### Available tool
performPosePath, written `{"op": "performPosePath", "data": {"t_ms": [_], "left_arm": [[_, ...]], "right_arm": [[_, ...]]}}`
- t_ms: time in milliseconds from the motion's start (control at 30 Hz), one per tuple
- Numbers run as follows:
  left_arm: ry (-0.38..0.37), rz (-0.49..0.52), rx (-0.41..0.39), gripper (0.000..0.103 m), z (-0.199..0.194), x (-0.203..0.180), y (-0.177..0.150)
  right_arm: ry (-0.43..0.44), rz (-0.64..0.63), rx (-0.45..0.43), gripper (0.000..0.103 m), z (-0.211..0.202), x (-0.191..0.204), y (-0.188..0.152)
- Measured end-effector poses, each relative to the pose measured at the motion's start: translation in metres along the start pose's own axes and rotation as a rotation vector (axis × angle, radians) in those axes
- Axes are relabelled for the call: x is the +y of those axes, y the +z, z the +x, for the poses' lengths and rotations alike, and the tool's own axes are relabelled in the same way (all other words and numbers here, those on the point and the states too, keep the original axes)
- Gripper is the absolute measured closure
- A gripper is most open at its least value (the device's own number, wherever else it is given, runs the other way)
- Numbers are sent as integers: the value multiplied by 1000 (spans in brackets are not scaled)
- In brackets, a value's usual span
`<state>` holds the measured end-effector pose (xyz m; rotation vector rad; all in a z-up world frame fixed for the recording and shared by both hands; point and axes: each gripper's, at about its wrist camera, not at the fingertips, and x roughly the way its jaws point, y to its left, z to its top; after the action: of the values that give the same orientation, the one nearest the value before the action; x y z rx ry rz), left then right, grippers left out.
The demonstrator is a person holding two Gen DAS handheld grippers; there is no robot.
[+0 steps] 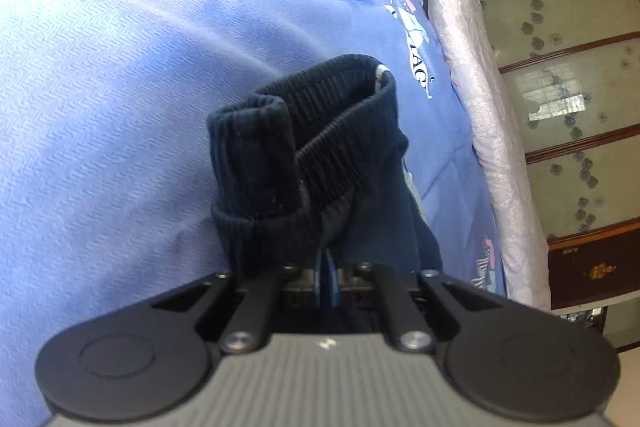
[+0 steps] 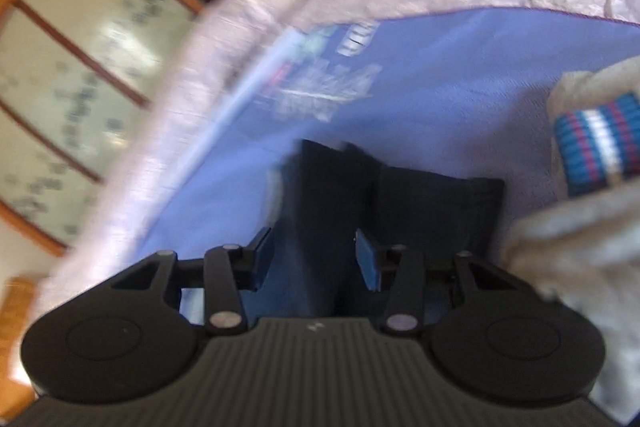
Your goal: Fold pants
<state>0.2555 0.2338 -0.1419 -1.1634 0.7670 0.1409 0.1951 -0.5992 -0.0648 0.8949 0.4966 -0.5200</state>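
The dark navy pants lie on a blue bedsheet. In the left wrist view their ribbed waistband stands bunched right in front of my left gripper, whose blue pads are shut on the fabric. In the blurred right wrist view the pants show as a dark folded strip running forward between the fingers of my right gripper. Its blue pads stand apart, open around the cloth.
A beige garment with a blue, white and pink striped cuff lies at the right of the bed. The pale quilted mattress edge borders the sheet, with a wooden cabinet with frosted floral glass beyond it.
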Motion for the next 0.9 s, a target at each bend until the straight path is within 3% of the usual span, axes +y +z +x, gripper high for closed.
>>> {"op": "performPosePath", "data": {"t_ms": [67, 133, 167, 233, 300, 367, 433, 500, 533, 567, 667, 733, 800, 900], "left_arm": [[-12, -20, -16, 99, -9, 4, 2], [-20, 0, -41, 99, -20, 1, 3], [-27, 8, -46, 99, -26, -1, 4], [-37, 29, -50, 99, -33, -5, 4], [-40, 39, -41, 99, -37, -5, 4], [-35, 35, -26, 99, -38, -2, 5], [-34, 32, -11, 99, -37, 1, 4], [-30, 30, 10, 98, -37, 3, 3], [-33, 31, 12, 96, -41, 3, 3], [-36, 33, 8, 96, -46, 4, 3], [-49, 48, -7, 87, -65, 8, 7], [-61, 35, -17, 80, -76, 13, 11], [-74, 26, -24, 74, -82, 17, 16], [-78, -10, -6, 62, -77, 24, 21]], "right_arm": [[-55, -14, 75, 57, 20, 4, -2], [-89, -47, 45, 89, 17, 10, -6], [-76, -31, 21, 91, 10, 12, -7], [-42, -25, -129, 93, -23, 20, -13], [-74, -181, -327, 93, -65, 40, -25], [-153, -347, -421, 90, -88, 55, -41], [-272, -425, -377, 83, -82, 54, -48], [-379, -416, -277, 65, -67, 39, -46], [-432, -373, -251, 67, -65, 29, -42], [-427, -316, -268, 69, -69, 22, -39], [-314, -191, -386, 60, -112, 19, -47], [-183, -220, -357, 60, -130, 32, -64], [-19, -260, -239, 60, -142, 48, -90], [262, -330, 48, 58, -151, 75, -151]]}}
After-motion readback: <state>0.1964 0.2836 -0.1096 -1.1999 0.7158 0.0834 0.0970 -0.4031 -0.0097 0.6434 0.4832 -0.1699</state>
